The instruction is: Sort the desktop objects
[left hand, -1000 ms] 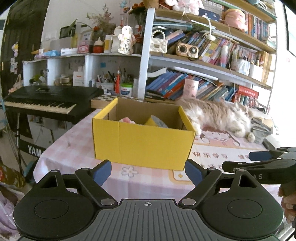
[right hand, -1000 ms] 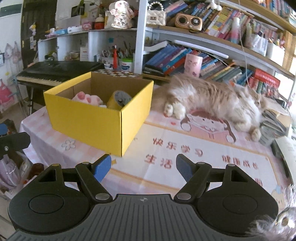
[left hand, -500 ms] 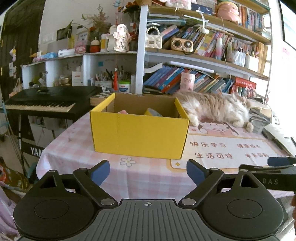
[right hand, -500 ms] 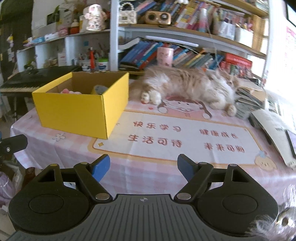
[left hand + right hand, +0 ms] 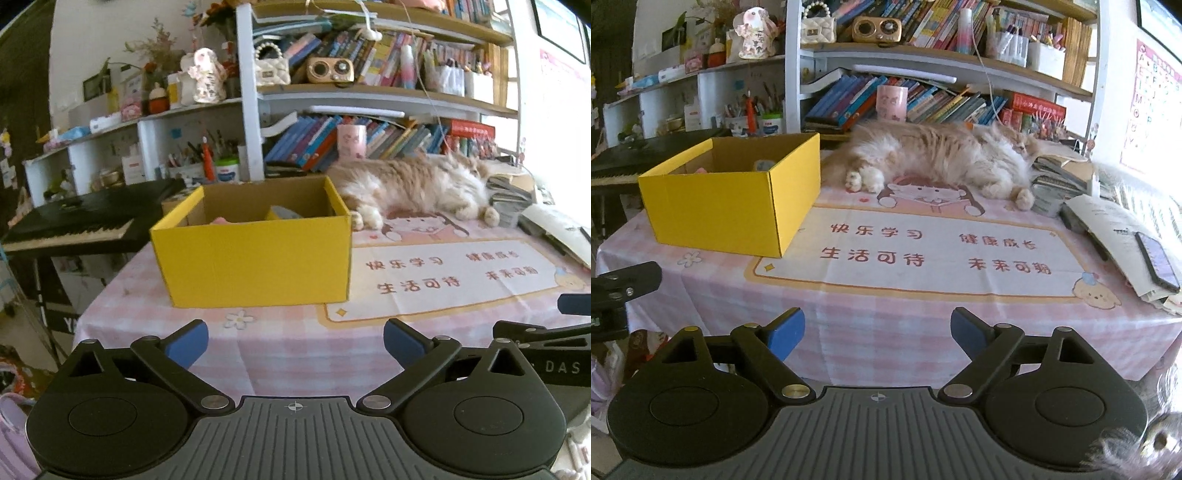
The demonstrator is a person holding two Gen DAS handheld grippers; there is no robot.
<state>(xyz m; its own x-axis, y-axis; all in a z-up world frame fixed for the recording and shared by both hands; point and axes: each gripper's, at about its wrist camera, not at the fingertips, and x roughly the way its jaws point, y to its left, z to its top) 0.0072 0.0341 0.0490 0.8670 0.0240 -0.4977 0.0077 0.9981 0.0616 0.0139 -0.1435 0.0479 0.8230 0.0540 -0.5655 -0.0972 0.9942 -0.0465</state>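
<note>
The box point(image 5: 255, 258) sits on the table point(image 5: 295, 343), just left of the cat point(image 5: 410, 184). Left gripper point(image 5: 295, 341) and right gripper point(image 5: 877, 330) are empty, jaws opening. The cardboard is probably light and crushable: grip a side wall near a corner.

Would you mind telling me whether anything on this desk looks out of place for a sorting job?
Yes: a fluffy ginger-and-white cat lies stretched on its side across the back of the pink tablecloth, just right of the yellow cardboard box, with its paws beside the box's far corner. A phone also rests on loose papers near the right edge.
</note>
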